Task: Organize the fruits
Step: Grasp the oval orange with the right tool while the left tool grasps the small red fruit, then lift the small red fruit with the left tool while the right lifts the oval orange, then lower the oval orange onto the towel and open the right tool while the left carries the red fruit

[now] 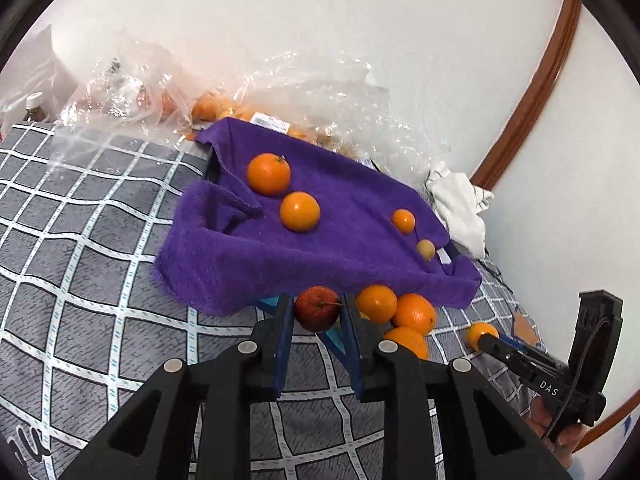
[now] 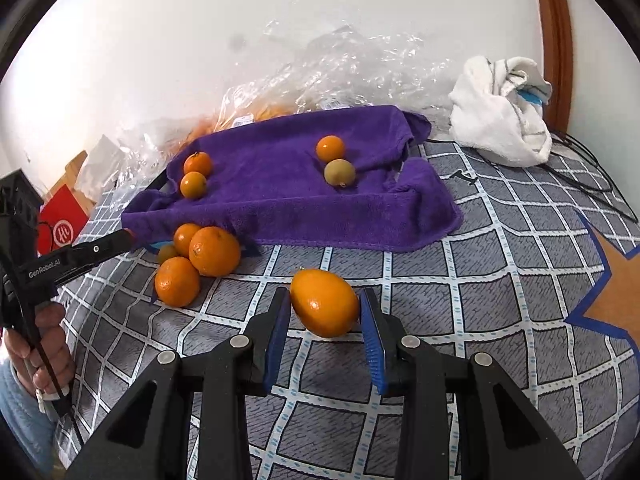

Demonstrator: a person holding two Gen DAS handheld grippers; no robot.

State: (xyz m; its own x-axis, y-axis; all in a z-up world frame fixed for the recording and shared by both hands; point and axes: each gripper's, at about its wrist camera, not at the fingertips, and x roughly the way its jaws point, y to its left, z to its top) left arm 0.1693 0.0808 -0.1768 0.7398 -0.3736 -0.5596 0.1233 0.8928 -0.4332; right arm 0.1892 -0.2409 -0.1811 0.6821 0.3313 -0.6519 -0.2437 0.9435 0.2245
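Note:
My left gripper (image 1: 318, 310) is shut on a red apple (image 1: 318, 307) in front of the purple towel (image 1: 320, 216), which lies over a blue tray. On the towel lie two oranges (image 1: 268, 173), a small orange (image 1: 403, 221) and a pale round fruit (image 1: 425, 249). Three oranges (image 1: 414, 314) cluster at the towel's front edge. My right gripper (image 2: 325, 310) has its jaws around an oval orange (image 2: 324, 303) on the checked cloth; the left pad touches it and a small gap shows at the right pad. The right gripper also shows in the left wrist view (image 1: 482, 338).
Clear plastic bags (image 1: 224, 92) with more oranges lie behind the towel against the wall. A white cloth (image 2: 500, 112) sits at the back right with black cables beside it. A red box (image 2: 62, 224) stands left. The grey checked cover (image 1: 80, 240) spreads all around.

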